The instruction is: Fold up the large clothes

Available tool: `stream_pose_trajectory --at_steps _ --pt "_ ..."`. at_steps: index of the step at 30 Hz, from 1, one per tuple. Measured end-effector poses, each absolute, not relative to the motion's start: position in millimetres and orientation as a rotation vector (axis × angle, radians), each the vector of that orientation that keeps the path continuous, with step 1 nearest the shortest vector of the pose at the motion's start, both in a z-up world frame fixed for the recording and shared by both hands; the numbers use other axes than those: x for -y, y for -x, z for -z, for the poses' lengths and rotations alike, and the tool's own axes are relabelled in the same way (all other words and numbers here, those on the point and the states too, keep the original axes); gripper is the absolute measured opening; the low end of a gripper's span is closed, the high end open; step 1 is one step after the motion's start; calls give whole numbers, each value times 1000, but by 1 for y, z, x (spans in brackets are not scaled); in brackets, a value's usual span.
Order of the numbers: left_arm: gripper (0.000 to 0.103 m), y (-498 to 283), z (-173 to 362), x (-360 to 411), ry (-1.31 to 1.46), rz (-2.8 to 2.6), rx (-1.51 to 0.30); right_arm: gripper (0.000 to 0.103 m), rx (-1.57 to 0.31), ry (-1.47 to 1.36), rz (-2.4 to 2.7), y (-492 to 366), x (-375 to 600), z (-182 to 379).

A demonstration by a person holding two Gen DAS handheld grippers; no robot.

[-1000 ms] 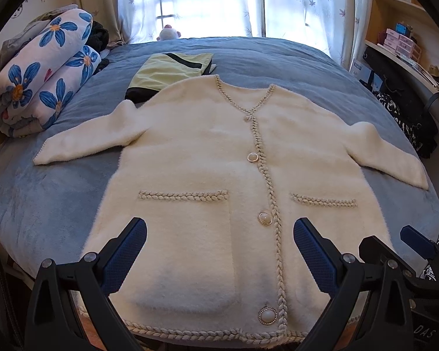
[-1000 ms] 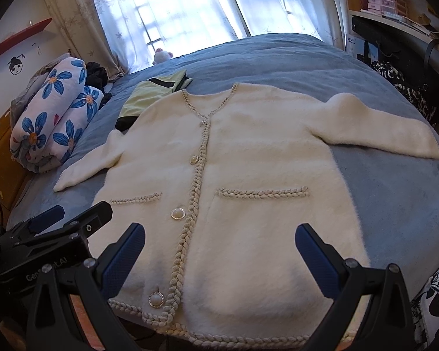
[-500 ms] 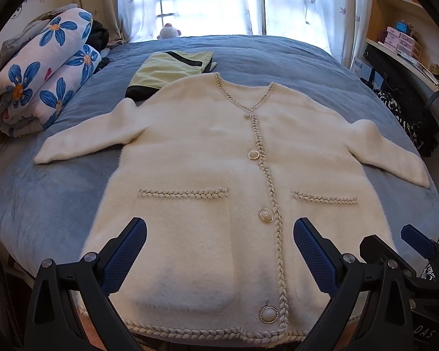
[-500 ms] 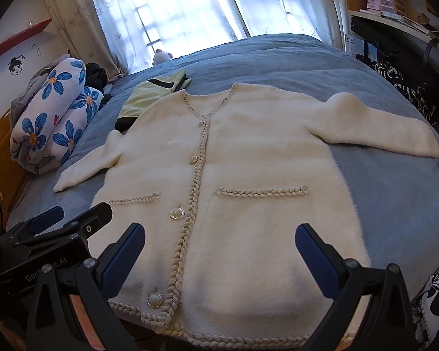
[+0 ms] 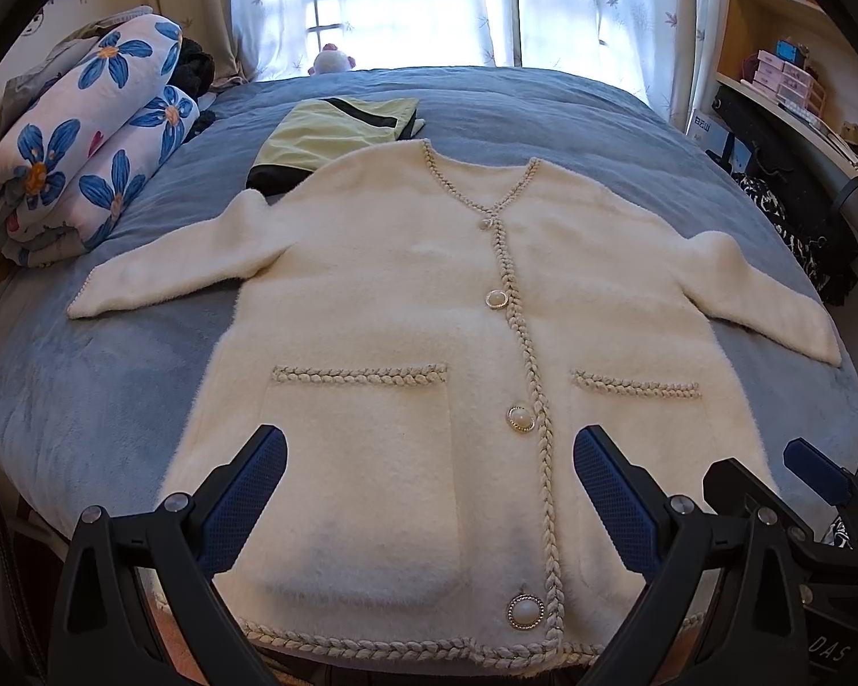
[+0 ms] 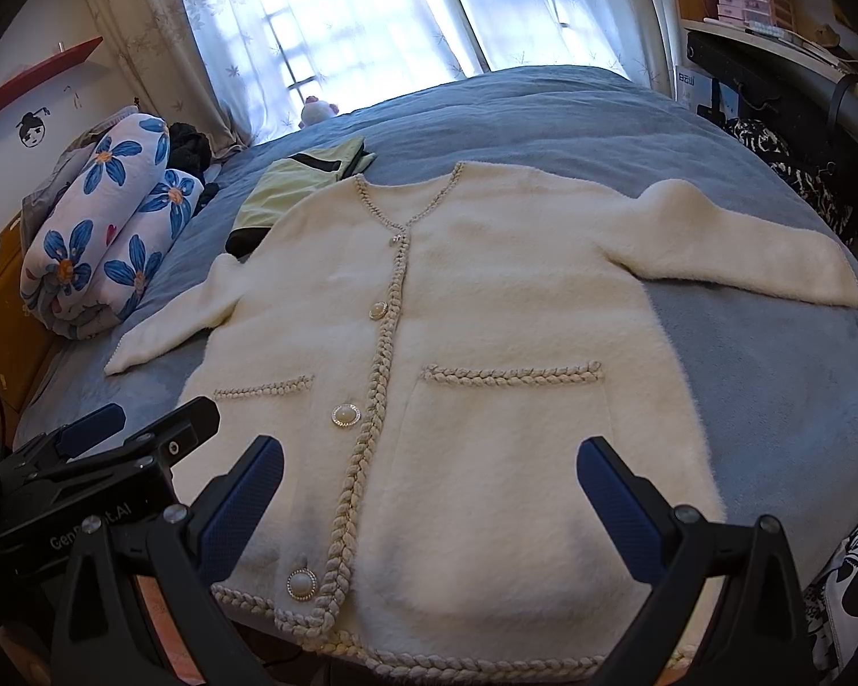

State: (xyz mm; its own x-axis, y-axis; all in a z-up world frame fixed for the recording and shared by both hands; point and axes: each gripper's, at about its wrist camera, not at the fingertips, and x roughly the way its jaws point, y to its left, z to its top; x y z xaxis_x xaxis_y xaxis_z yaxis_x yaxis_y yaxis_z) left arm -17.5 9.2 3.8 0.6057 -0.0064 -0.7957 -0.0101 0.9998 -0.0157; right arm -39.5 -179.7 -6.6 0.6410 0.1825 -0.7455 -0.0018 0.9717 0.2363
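Nothing has shifted; our spread left gripper (image 5: pixel 429 491) and right gripper (image 6: pixel 429 491) face the cardigan (image 5: pixel 463 354), collar toward 12 o'clock.

Blue bed (image 5: pixel 543 108) carries cardigan (image 5: pixel 406 297), green garment (image 5: pixel 326 134), quilt (image 5: pixel 80 148).

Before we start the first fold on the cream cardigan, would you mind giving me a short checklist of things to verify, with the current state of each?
1. cream cardigan lies flat, front up, buttoned: ok.
2. Both sleeves spread out to the sides: left sleeve and right sleeve: ok.
3. left gripper open and holding nothing: ok.
4. right gripper open and holding nothing: ok.
5. Fold area free of other items: not ok, the green garment lies partly under the cardigan's shoulder.
6. Hem fully on the bed: cannot tell, it sits at the near edge.
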Motion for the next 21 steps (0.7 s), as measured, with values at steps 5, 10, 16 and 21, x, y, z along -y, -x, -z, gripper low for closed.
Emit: stream_pose_trajectory --at_steps 5,10,16,21 --pt "99 18 -3 -9 19 -3 -921 103 -871 -223 -105 40 180 7" --pt "99 19 -3 -9 18 -4 -922 103 -871 -224 -106 40 180 7" --pt "99 18 -3 -9 18 -3 -921 103 -870 -223 -106 39 181 7" --pt "99 19 -3 -9 16 -4 -920 103 -870 -222 -105 39 181 7"
